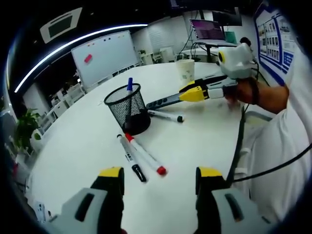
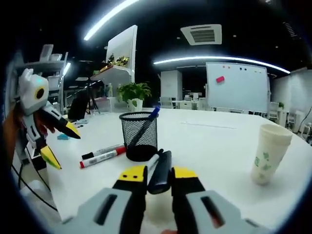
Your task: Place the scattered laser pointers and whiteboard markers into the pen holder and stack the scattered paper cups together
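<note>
Left gripper view: the left gripper (image 1: 158,183) hovers with its jaws wide apart and nothing between them, above 2 whiteboard markers lying touching on the white table (image 1: 87,141), 1 with a black cap (image 1: 131,158) and 1 with a red cap (image 1: 145,155), just beyond the jaw tips at 12 o'clock. The mesh pen holder (image 1: 127,108) stands farther off at 11 o'clock with a blue-capped marker (image 1: 129,84) upright inside. A third marker (image 1: 165,116) lies at the holder's 3 o'clock side. A paper cup (image 1: 185,71) stands beyond, at 1 o'clock.

Right gripper view: the right gripper (image 2: 158,181) is closed on a dark laser pointer (image 2: 161,170), held lengthwise, its far end reaching toward the pen holder (image 2: 140,135) at 12 o'clock; the cup (image 2: 268,153) sits at 3 o'clock.

Step in hand, judged: delivery of the pointer to the holder. The next move calls for lifting it over the rim, tipping it upright and releasing; the light mesh holder may slide if nudged.
</note>
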A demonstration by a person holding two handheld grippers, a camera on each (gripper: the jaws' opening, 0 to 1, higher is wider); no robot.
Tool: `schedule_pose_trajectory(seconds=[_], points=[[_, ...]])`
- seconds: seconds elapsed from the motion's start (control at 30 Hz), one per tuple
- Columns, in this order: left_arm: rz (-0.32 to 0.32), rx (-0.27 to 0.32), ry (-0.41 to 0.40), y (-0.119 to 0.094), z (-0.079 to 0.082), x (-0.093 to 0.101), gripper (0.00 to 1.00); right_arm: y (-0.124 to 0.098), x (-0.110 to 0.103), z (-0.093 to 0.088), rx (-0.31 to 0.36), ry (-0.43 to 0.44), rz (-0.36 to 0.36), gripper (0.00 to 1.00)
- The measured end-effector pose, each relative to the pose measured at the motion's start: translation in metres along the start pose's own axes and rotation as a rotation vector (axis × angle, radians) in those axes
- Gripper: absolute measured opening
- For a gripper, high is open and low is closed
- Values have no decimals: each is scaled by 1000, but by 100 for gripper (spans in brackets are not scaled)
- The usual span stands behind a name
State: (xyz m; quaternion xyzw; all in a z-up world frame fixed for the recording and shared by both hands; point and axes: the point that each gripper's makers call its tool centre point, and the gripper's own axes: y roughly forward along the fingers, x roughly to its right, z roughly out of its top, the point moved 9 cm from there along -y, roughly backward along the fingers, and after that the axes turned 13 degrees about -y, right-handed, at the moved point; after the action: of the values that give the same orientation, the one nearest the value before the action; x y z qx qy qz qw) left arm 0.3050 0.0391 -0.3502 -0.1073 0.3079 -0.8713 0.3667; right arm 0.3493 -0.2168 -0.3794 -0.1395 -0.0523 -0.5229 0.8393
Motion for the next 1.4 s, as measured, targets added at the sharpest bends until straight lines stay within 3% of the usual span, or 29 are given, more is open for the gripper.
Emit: schedule_pose_trajectory(seconds=[1.4], points=[[3,-6,4,0,0,0,60,-6,7,21,88,-45,-44,18]])
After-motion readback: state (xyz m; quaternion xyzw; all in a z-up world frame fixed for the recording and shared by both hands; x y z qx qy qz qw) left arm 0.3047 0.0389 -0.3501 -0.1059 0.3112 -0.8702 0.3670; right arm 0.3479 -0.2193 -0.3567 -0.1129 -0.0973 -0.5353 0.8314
